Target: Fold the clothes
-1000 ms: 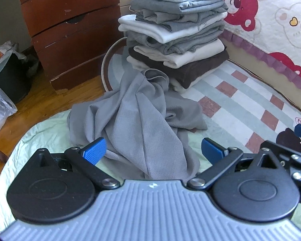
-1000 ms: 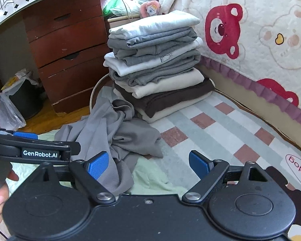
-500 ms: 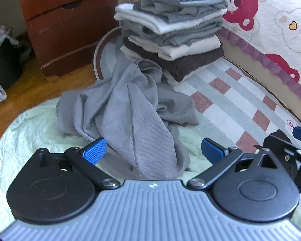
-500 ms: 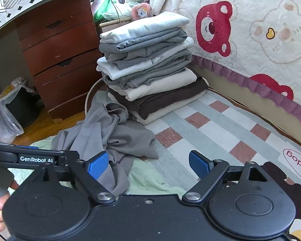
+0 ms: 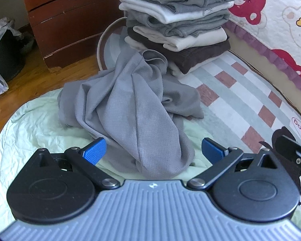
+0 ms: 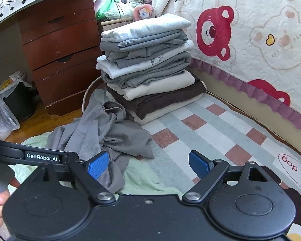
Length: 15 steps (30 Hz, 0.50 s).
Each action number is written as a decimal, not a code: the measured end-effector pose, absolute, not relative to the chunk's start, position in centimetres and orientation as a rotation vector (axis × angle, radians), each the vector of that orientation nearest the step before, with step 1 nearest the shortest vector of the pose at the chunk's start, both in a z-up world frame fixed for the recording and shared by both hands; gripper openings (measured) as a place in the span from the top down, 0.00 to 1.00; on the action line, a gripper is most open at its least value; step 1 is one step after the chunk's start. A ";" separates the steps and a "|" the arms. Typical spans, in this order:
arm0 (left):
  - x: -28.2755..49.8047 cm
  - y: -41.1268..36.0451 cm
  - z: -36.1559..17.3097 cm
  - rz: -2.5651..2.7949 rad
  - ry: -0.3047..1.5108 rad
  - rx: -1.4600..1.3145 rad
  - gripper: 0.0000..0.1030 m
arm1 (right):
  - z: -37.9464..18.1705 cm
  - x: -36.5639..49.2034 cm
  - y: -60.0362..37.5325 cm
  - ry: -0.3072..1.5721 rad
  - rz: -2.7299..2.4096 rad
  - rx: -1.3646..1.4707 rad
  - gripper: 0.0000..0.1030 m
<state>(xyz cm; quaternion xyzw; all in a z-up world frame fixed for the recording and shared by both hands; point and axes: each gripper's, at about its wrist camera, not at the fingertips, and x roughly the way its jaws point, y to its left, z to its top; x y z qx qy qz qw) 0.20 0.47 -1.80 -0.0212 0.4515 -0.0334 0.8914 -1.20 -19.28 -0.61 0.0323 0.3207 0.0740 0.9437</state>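
On the bed (image 5: 240,100), just ahead of the left gripper (image 5: 152,150), the crumpled shirt (image 5: 130,108) is lying, its length running away toward the stack (image 5: 178,26). Both grippers are being held wide and empty; the right gripper (image 6: 148,164) is farther off.

Grey waffle-knit garment (image 5: 130,108) on pale green sheet (image 5: 30,124) (blue-tipped claws).

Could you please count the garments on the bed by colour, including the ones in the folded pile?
Grey garments: 5, about four in the stack plus the loose crumpled garment
White or cream garments: 3
Brown garment: 1
Total: 9, judging layers by their fold edges, so the stack count is approximate.
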 end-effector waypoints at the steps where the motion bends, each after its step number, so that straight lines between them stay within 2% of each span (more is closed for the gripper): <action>1: 0.2 0.4 -1.8 -0.069 0.938 -0.043 0.00 | -0.6 -1.2 -19.3 0.655 0.151 0.065 0.12; 15: 0.2 0.2 -2.1 -0.065 0.947 -0.039 0.00 | -0.8 -1.1 -19.3 0.667 0.147 0.065 0.12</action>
